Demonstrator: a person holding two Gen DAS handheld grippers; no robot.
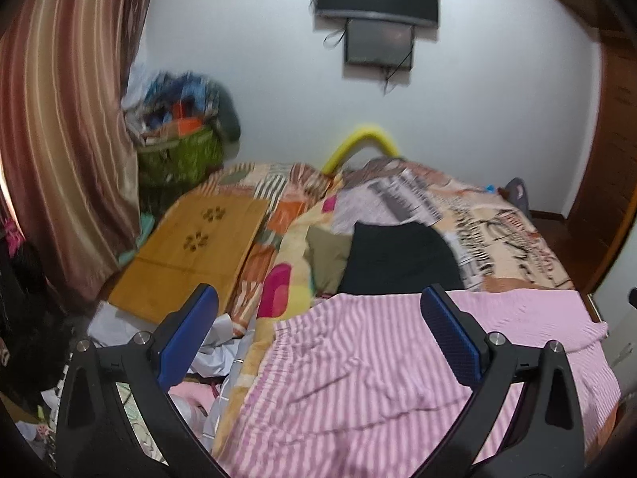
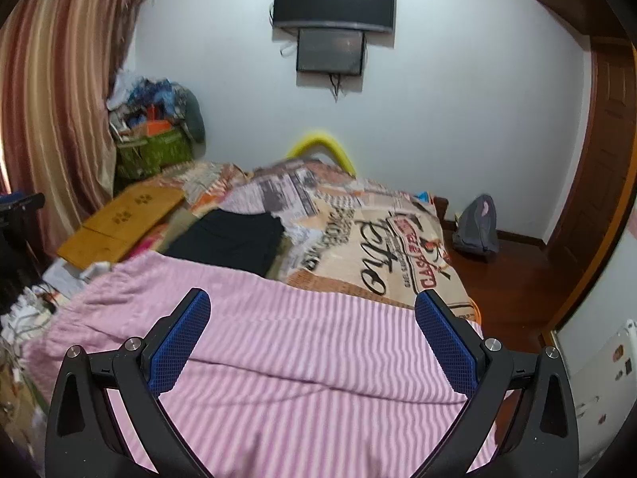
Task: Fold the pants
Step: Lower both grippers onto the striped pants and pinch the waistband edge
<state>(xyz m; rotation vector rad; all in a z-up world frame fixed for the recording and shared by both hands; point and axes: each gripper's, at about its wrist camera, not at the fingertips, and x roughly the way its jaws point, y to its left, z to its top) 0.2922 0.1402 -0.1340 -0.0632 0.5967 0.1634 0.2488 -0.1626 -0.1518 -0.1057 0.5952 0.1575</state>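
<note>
Bed [image 2: 398,247], one striped pants [image 2: 318,358], one black garment [image 2: 231,239], two wall screens [image 2: 334,0].

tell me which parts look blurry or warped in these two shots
Left wrist view: the laundry pile smears with motion blur, the curtain bows from fisheye. Right wrist view: the yellow foam tube is smeared, the door curves; the striped pink pants stay fairly sharp.

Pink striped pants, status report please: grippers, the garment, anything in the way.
Left gripper open, right gripper open, both empty. Pink striped pants spread on the bed, not gripped. Black garment lies just beyond them.
</note>
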